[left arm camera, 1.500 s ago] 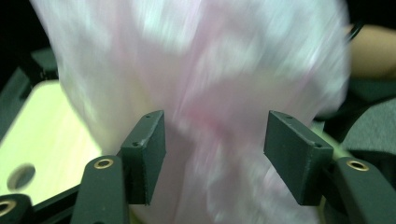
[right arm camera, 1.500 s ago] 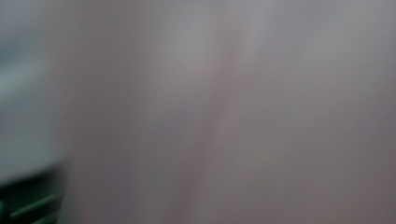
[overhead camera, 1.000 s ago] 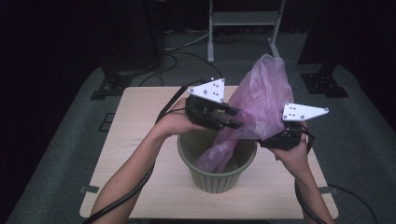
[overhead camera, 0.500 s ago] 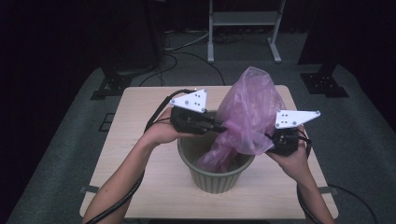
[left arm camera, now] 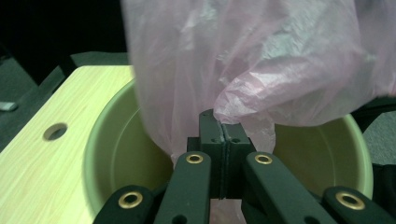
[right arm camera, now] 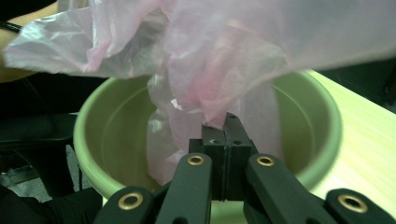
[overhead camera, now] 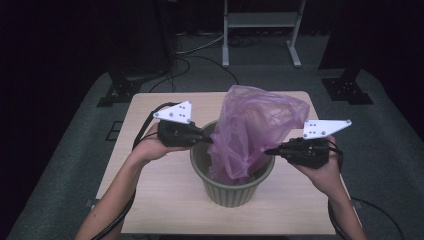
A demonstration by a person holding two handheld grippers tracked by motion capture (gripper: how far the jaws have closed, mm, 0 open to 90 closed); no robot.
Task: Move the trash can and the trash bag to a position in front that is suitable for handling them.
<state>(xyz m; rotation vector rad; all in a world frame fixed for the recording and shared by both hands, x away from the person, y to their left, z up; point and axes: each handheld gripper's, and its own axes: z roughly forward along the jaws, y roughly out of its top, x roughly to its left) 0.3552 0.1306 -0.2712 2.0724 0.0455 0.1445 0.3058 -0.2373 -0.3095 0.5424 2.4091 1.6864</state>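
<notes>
A thin pink plastic bag [overhead camera: 250,127] stands puffed up out of a green ribbed bin [overhead camera: 232,192] on the wooden table [overhead camera: 150,180]. My left gripper [overhead camera: 207,140] is at the bin's left rim and has just closed shut on the bag's left edge. Opposite it, my right gripper [overhead camera: 267,150] pinches the bag's right edge. In the left gripper view the jaws [left arm camera: 223,126] meet with bag [left arm camera: 261,56] film caught at their tips, above the bin [left arm camera: 100,140]. The right gripper view shows the same: gripper [right arm camera: 225,126] shut, bag [right arm camera: 224,56] gathered at the tips over the bin [right arm camera: 88,135].
The bin sits near the table's front middle. A round hole [left arm camera: 55,131] is in the tabletop left of it. Beyond the table, on the carpet, are a metal stand [overhead camera: 260,30], black stand bases [overhead camera: 345,87] and loose cables [overhead camera: 200,55].
My left gripper has moved left and down, from above the bin to its left rim, pulling the bag wider. Both pairs of jaws have closed on the bag. The right hand stayed put.
</notes>
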